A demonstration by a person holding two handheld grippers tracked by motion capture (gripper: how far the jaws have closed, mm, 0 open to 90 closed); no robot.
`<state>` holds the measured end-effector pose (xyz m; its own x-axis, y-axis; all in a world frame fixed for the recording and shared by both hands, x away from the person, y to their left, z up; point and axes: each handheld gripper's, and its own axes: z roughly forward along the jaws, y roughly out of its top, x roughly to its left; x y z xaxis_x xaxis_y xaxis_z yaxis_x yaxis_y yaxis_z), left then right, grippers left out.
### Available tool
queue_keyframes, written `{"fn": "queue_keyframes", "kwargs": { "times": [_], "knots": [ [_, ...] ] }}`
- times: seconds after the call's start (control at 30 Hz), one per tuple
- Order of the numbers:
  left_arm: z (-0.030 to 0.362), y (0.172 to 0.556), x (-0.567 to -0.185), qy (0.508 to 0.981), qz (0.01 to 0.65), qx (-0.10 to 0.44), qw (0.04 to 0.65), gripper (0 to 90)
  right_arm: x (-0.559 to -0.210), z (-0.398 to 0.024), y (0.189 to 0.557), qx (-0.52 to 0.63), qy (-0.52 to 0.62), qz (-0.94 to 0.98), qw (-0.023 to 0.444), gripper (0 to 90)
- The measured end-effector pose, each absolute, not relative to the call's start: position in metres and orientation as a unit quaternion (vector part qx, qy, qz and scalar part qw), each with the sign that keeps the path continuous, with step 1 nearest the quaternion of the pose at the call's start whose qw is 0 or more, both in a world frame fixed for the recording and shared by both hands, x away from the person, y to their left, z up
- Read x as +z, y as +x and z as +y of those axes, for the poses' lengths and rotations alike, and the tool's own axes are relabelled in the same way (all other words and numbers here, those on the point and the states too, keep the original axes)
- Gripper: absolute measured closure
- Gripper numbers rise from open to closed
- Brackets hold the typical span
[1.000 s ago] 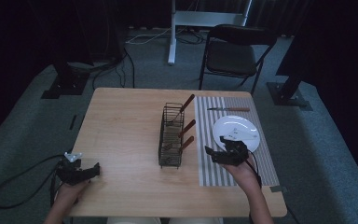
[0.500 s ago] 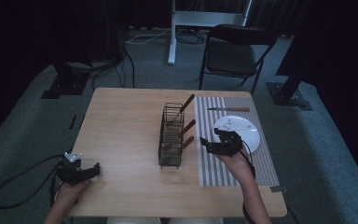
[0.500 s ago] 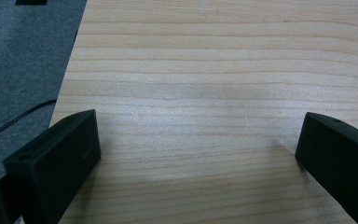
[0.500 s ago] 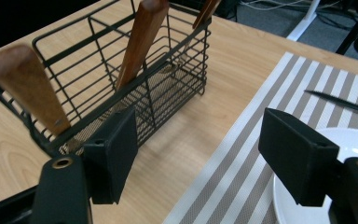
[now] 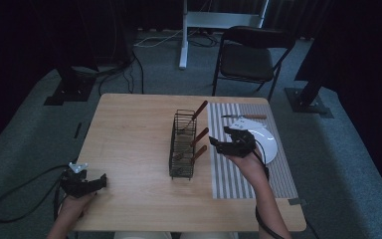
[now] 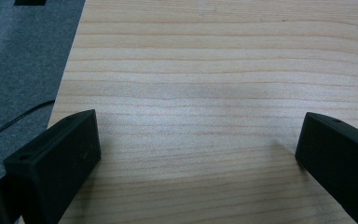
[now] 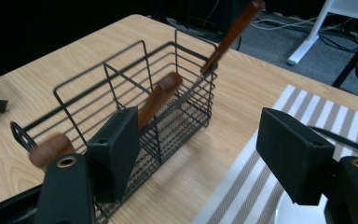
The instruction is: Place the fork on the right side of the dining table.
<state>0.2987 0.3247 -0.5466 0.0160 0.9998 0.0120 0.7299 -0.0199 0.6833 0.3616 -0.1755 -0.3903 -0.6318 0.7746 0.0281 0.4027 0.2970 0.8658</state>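
No readable writing. Left gripper (image 5: 98,182) jaws spread, empty, table (image 5: 129,129) 7 o'clock corner. Right gripper (image 5: 216,144) jaws spread, empty, 3 o'clock of wire basket (image 5: 182,149) holding three wooden-handled utensils (image 7: 157,99); plate (image 5: 268,142) on striped mat (image 5: 224,174).

Table (image 5: 129,149): pale wood, fine straight grain, smooth matt finish.
Basket (image 7: 168,107): thin dark wire, matt, with finer mesh at the bottom.
Utensil handles (image 7: 158,100) in the basket: reddish-brown wood, smooth, slight sheen.
Placemat (image 5: 238,174), right of the basket: woven cloth look, grey and white stripes, matt.
Plate (image 5: 266,139) on the placemat: white, smooth, glossy.
Knife (image 5: 243,116) at the mat's far edge: wooden handle, metal blade.
Left gripper (image 6: 191,154) and right gripper (image 7: 205,154): black plastic, matt.
Floor (image 5: 144,69): grey carpet, rough.
Chair (image 5: 246,59), far side: dark padded seat, black metal frame.
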Motion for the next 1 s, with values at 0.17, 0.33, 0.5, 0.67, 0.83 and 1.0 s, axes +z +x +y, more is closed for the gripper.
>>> {"fn": "queue_keyframes", "kwargs": {
  "times": [0.17,0.33,0.5,0.67,0.83,1.0],
  "knots": [
    [0.325,0.299,-0.546,0.665,0.651,0.261,0.258,0.2,-0.389,-0.165,0.366,0.459,0.372,0.782,0.199,33.9],
    [0.325,0.299,-0.546,0.665,0.650,0.261,0.258,0.2,-0.393,-0.157,0.369,0.465,0.376,0.777,0.195,36.4],
    [0.325,0.299,-0.547,0.666,0.650,0.261,0.258,0.2,-0.399,-0.148,0.372,0.468,0.382,0.773,0.194,40.5],
    [0.325,0.299,-0.547,0.666,0.649,0.261,0.258,0.2,-0.406,-0.145,0.376,0.474,0.388,0.770,0.180,46.1],
    [0.325,0.299,-0.547,0.667,0.649,0.261,0.258,0.2,-0.411,-0.148,0.380,0.484,0.395,0.765,0.159,52.7],
    [0.325,0.299,-0.547,0.667,0.648,0.262,0.258,0.2,-0.417,-0.149,0.383,0.484,0.400,0.764,0.151,54.2]
  ]
}}
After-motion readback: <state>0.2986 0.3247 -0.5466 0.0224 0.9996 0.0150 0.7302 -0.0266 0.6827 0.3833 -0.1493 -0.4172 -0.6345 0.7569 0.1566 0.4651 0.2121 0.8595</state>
